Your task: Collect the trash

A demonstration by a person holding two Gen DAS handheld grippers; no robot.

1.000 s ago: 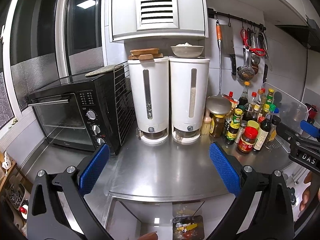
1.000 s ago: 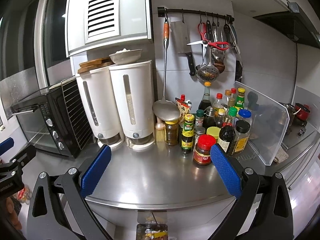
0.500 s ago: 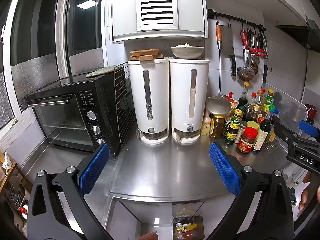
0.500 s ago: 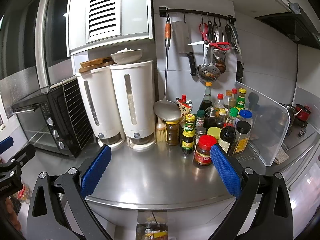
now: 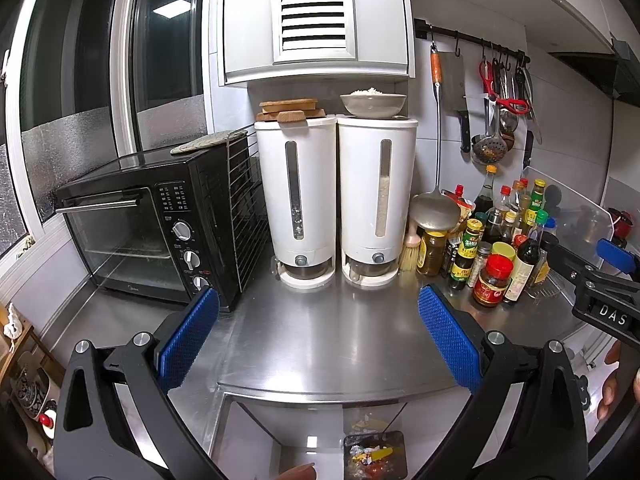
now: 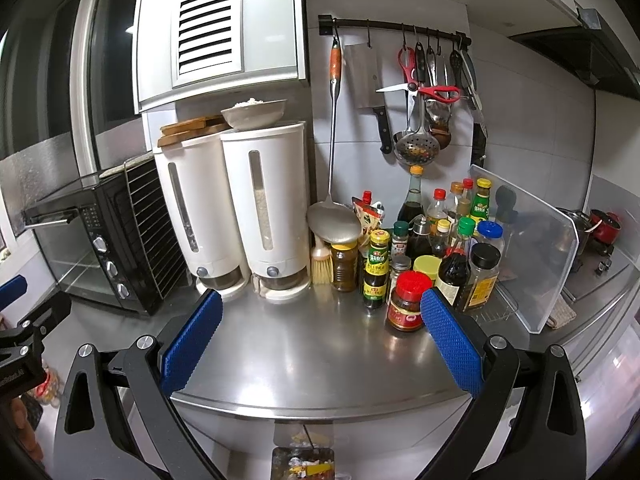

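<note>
Left to right over the shiny steel desk (image 5: 320,344): black toaster oven (image 5: 132,232), two tall white grain dispensers (image 5: 336,200), then a cluster of sauce bottles (image 6: 432,256). Both the left gripper (image 5: 318,334) and right gripper (image 6: 320,338) hang released with nothing between the blue pads. The trash sits in a small bin (image 5: 374,456) on the floor below the desk edge.

The trash (image 5: 372,456) is a small heap of crumpled scraps, white, yellow and red, lying in a dark square bin (image 5: 396,438) low down, below and between the fingers of the left hand-held gripper (image 5: 318,338). Under the right hand-held gripper (image 6: 320,340) the same heap shows, bin open-topped.
</note>
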